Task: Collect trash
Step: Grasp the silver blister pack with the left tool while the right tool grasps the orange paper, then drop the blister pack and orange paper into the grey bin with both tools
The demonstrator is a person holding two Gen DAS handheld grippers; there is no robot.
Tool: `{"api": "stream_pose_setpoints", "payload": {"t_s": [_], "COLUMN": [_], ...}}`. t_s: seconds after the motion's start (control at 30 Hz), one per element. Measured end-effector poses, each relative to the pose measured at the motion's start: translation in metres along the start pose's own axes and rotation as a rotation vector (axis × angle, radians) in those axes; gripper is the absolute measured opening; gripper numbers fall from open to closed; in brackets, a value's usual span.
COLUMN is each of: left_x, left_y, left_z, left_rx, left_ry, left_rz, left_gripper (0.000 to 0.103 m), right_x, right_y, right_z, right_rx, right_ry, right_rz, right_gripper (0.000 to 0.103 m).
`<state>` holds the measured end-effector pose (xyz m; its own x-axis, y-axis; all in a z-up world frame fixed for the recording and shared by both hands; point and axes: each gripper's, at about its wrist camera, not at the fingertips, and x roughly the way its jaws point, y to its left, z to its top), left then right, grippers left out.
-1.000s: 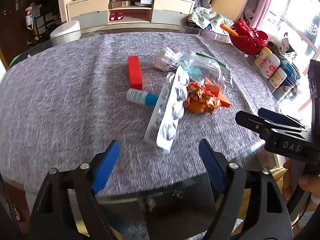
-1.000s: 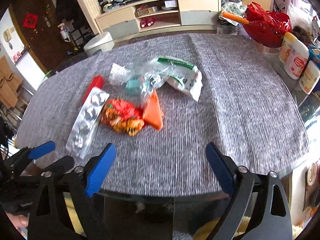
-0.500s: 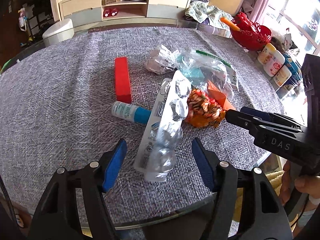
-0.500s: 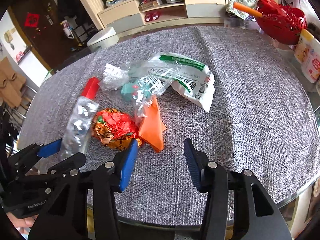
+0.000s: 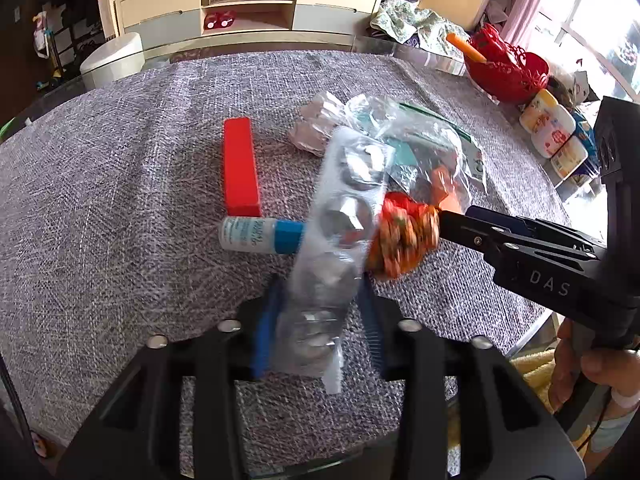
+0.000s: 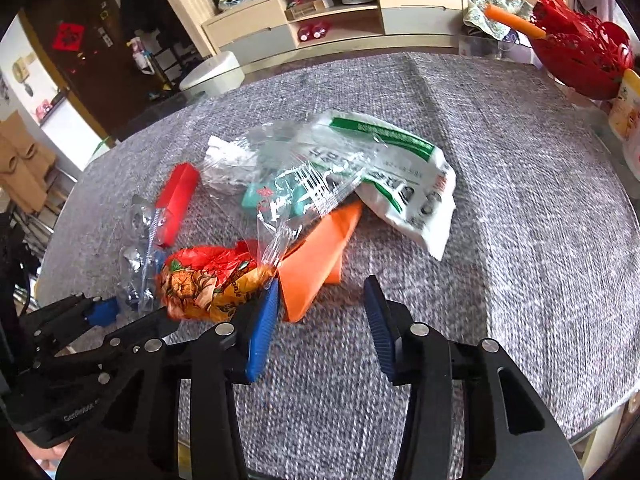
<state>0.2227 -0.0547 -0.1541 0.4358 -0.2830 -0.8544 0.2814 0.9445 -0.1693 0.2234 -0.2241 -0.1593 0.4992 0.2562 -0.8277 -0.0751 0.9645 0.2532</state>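
Observation:
My left gripper [image 5: 318, 316] is shut on the near end of a clear plastic blister tray [image 5: 336, 232], which rises over the other trash. My right gripper [image 6: 320, 320] is partly open, its jaws around the near tip of an orange folded paper [image 6: 316, 264], its left finger against a crumpled orange-red wrapper [image 6: 204, 280]. That wrapper [image 5: 400, 236] shows in the left wrist view beside the right gripper's tip [image 5: 452, 220]. A red box [image 5: 240, 168], a white-and-blue tube [image 5: 260, 236], clear bags [image 6: 304, 176] and a white-green packet [image 6: 404, 180] lie on the grey tablecloth [image 6: 520, 184].
A red basket [image 6: 580, 60] with an orange stick and white bottles [image 5: 556, 136] stand at the table's right edge. A cabinet [image 5: 248, 8] and a white bin [image 5: 112, 60] are beyond the far edge. The glass table edge runs just below both grippers.
Both grippers moved forward onto the trash pile. The left jaws closed on the blister tray and lifted its end. The right jaws narrowed around the orange paper's tip.

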Motion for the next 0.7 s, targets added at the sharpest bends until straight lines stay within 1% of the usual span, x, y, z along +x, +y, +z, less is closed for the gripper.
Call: {"api": "stream_pose_setpoints", "payload": {"t_s": [0.03,0.07,0.1,0.27,0.37,0.6,0.7], "left_x": [-0.001,-0.001,-0.003,-0.009,-0.014,-0.034,-0.044], "left_y": [0.001,0.003,0.005,0.005,0.005,0.0,-0.004], "left_z": [0.001,0.002,0.004,0.008,0.008,0.001,-0.005], "left_rx": [-0.003,-0.006,-0.007,-0.009,-0.008,-0.006,-0.002], "left_ry": [-0.002,-0.006,-0.011,-0.03,-0.039,-0.068,-0.078], "left_rz": [-0.003,-0.003,-0.002,-0.003,-0.005,-0.009,-0.005], "left_gripper": [0.031,0.03,0.028,0.026,0.026,0.025,0.025], "right_x": [0.0,0.001,0.002,-0.003,-0.012,-0.033,-0.042], "right_y": [0.001,0.002,0.002,0.001,-0.002,-0.008,-0.008], "right_z": [0.0,0.0,0.001,-0.002,-0.004,-0.014,-0.025], "right_rx": [-0.004,-0.006,-0.006,-0.009,-0.002,0.007,0.01], "right_ry": [-0.001,-0.001,-0.002,-0.012,-0.019,-0.031,-0.027], "right_rz": [0.002,0.007,0.005,-0.008,-0.011,-0.024,-0.016], "right_gripper": [0.035,0.025,0.023,0.023,0.016,0.014,0.014]}}
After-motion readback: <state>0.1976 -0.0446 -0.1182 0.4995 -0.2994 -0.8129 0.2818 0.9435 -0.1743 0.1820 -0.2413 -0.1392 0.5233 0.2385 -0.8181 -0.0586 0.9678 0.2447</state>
